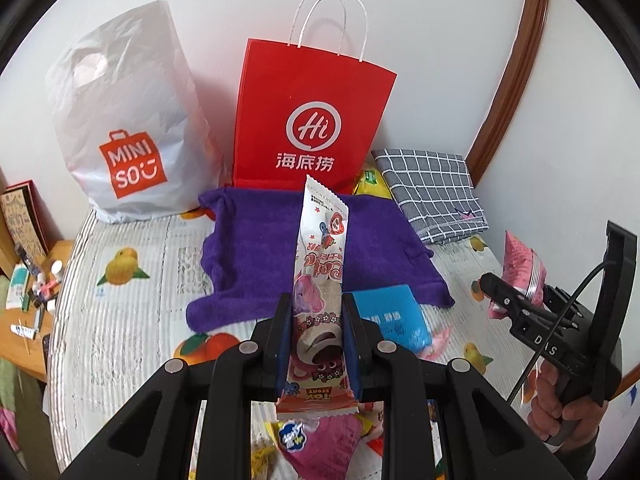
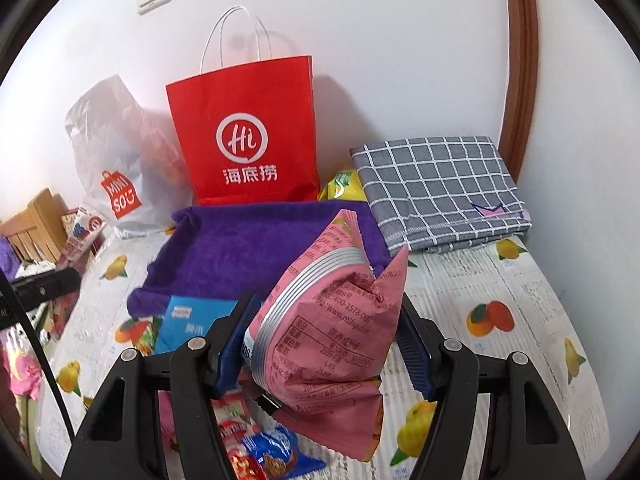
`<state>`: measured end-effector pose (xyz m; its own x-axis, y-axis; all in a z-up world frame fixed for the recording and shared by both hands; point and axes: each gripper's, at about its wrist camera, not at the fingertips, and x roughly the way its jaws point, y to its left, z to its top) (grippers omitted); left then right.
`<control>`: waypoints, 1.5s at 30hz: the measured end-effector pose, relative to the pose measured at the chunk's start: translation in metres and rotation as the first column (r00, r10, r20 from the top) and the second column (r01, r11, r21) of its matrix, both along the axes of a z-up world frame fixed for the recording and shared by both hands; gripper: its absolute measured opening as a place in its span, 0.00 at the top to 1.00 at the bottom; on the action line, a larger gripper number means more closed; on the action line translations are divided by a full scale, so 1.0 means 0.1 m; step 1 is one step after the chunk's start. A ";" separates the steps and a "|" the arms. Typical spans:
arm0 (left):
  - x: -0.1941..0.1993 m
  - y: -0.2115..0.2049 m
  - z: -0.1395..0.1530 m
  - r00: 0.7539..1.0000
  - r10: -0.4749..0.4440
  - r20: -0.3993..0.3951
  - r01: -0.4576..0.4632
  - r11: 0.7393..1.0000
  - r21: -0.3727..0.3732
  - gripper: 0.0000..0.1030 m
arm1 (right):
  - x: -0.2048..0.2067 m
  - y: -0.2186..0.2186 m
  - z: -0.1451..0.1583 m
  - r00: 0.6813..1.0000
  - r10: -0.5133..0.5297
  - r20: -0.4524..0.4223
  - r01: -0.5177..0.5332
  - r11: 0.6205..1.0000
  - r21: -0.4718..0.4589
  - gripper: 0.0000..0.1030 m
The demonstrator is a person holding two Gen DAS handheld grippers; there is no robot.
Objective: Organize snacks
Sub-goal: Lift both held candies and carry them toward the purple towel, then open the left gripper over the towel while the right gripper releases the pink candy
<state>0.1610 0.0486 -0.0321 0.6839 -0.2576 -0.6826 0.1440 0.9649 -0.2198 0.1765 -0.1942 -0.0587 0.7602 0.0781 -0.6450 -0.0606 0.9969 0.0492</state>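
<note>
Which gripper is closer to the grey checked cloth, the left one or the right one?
Right. The right gripper, holding a pink snack bag, is below and just left of the grey checked cloth. The left gripper, holding a long white wrapper, is further to the left.

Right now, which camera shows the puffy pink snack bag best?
The right wrist view: the pink snack bag fills the middle, held in the right gripper. The left wrist view shows only its small far end at the right edge.

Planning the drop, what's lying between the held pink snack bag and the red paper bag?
The purple towel covers that stretch in the right wrist view.
</note>
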 end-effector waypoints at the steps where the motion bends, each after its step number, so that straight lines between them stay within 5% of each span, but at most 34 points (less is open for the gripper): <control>1: 0.03 -0.01 0.01 1.000 0.001 0.001 -0.001 1.000 0.003 0.79 | 0.04 0.00 0.02 1.000 0.001 0.000 -0.001 1.000 0.000 0.36; 24: 0.91 0.00 -0.15 0.999 0.017 -0.050 -0.013 0.998 0.061 0.79 | 1.05 0.12 0.05 0.999 0.035 0.005 -0.035 0.999 0.005 0.36; 45: 1.66 0.02 -0.63 0.988 0.026 -0.151 -0.014 0.997 0.078 0.79 | 1.89 0.15 -0.57 0.991 0.072 -0.110 -0.074 0.997 -0.016 0.36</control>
<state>0.3269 0.0504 -0.0953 0.5756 -0.1877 -0.7959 0.0953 0.9821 -0.1627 0.3657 -0.1792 -0.1152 0.6775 0.1170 -0.7262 -0.1288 0.9909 0.0394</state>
